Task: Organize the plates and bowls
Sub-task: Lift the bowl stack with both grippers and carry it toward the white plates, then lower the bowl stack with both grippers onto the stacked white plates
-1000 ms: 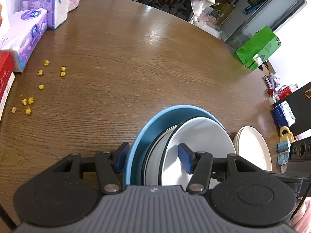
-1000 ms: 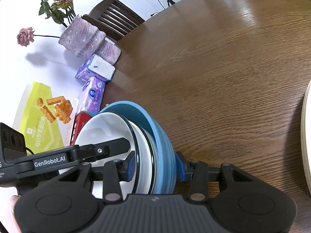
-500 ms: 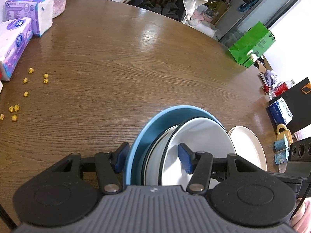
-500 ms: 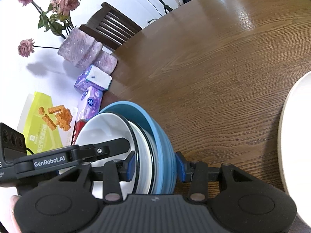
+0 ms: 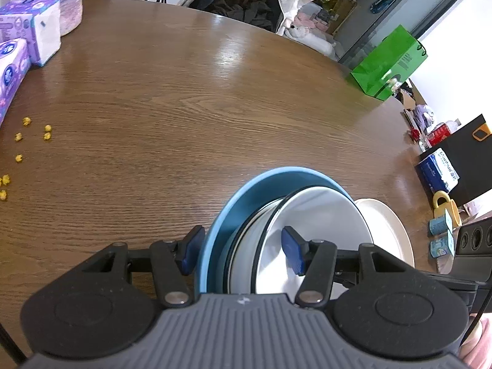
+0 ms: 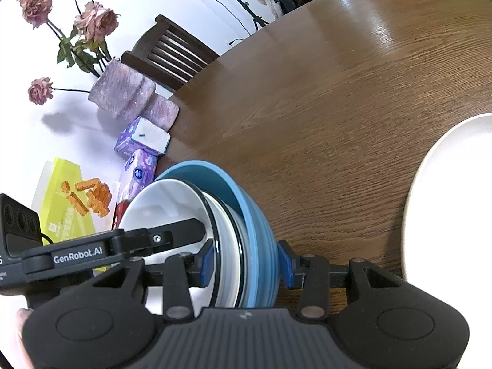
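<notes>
- The left gripper (image 5: 241, 253) had its blue-padded fingers (image 5: 292, 253) about half apart, clamped on one side of a stack of dishes: one pad sat outside the blue bowl (image 5: 221, 215), the other lay inside the white bowl (image 5: 323, 221) nested on top.
- The right gripper (image 6: 244, 264) gripped the same stack from the opposite side, its fingers (image 6: 284, 266) somewhat narrower, one pad against the blue bowl's (image 6: 258, 230) outer wall and the other against the inner face of the white bowl (image 6: 166, 196).
- Between the blue bowl and the top white bowl, at least one more black-rimmed white dish (image 6: 226, 236) showed edge-on.
- The stack was held tilted on edge, raised above the brown wooden surface (image 5: 200, 107), between the two grippers.
- A cream plate (image 5: 387, 230) lay flat on the surface just beyond the stack on the right side; in the right wrist view it filled the right edge (image 6: 446, 200).
- Small yellow crumbs (image 5: 46, 132) were scattered at the left of the surface, near purple tissue packs (image 5: 30, 30).
- A green bag (image 5: 387, 64) stood at the far edge, and a yellow snack box (image 6: 67, 203) lay off to the left.
</notes>
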`<state>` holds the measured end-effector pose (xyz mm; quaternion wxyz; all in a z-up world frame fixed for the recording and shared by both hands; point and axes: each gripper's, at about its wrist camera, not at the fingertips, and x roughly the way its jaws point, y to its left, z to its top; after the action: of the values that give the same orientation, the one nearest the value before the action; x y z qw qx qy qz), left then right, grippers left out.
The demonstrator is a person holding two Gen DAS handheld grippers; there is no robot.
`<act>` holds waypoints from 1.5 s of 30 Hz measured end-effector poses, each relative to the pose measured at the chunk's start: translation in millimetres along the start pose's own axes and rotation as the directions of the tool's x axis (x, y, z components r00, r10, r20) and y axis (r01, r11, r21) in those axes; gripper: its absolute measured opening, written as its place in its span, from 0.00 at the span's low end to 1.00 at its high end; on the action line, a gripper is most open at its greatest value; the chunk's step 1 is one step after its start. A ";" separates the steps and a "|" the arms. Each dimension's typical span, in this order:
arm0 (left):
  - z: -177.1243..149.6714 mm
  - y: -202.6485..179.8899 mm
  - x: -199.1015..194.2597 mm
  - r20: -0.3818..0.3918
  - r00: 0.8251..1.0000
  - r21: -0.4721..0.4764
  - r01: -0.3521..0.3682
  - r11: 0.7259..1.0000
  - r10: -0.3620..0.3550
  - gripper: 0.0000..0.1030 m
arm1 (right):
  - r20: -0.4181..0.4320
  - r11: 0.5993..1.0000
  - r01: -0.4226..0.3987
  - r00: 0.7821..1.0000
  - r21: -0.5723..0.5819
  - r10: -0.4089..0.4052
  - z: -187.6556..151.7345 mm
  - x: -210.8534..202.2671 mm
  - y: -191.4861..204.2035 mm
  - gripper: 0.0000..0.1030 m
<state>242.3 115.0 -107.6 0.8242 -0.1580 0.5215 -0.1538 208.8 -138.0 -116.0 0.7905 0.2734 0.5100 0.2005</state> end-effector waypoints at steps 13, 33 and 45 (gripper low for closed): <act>-0.6 -30.0 11.0 -0.008 1.000 0.026 0.008 1.000 -0.008 0.53 | 0.021 1.000 0.009 1.000 0.018 -0.009 6.3 -20.0 -24.4 0.40; -5.9 -79.1 27.8 0.005 1.000 0.047 0.022 0.999 -0.023 0.53 | 0.051 0.999 0.024 0.998 0.027 -0.025 12.0 -57.2 -65.9 0.40; -6.8 -99.5 36.3 0.010 1.000 0.051 0.028 0.998 -0.028 0.53 | 0.064 0.999 0.027 0.998 0.025 -0.028 16.3 -74.8 -85.9 0.40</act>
<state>242.1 9.3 -97.9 0.8285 -0.1453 0.5108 -0.1776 197.1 -252.4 -113.2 0.8057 0.2823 0.4906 0.1745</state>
